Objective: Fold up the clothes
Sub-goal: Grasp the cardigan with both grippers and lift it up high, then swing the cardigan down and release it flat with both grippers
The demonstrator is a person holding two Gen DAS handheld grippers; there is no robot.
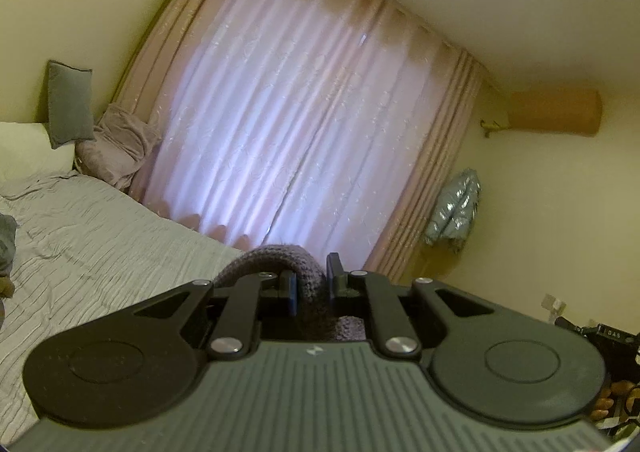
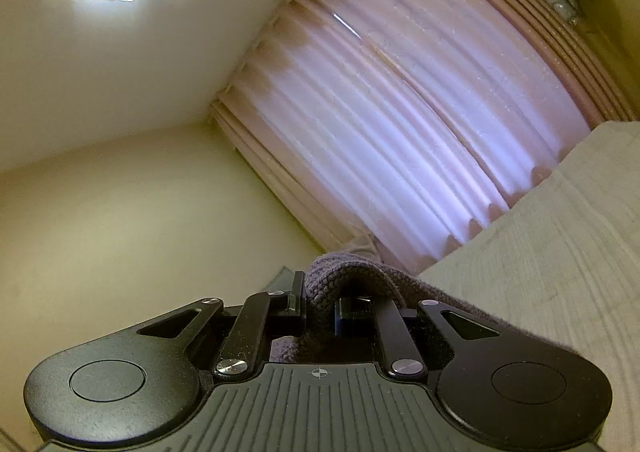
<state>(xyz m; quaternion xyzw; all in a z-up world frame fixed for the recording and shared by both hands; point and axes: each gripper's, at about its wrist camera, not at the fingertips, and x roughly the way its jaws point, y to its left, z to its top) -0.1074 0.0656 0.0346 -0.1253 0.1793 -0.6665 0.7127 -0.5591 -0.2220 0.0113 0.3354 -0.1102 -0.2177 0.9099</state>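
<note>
A grey-purple knitted garment [image 1: 280, 258] is pinched in my left gripper [image 1: 311, 284], which is shut on a rolled edge of it and tilted up toward the curtain. In the right wrist view the same knit garment [image 2: 348, 276] is pinched in my right gripper [image 2: 320, 306], shut on it, with the fabric draping off to the right over the gripper body. Both grippers are raised above the bed [image 1: 100, 244]. Most of the garment hangs out of sight below the cameras.
A bed with a striped grey cover [image 2: 560, 252] lies under the grippers. Pillows [image 1: 68, 107] and a crumpled pink blanket [image 1: 116, 147] sit at its head. A pink curtain [image 1: 300, 123] covers the window. A silver jacket [image 1: 456, 211] hangs on the wall.
</note>
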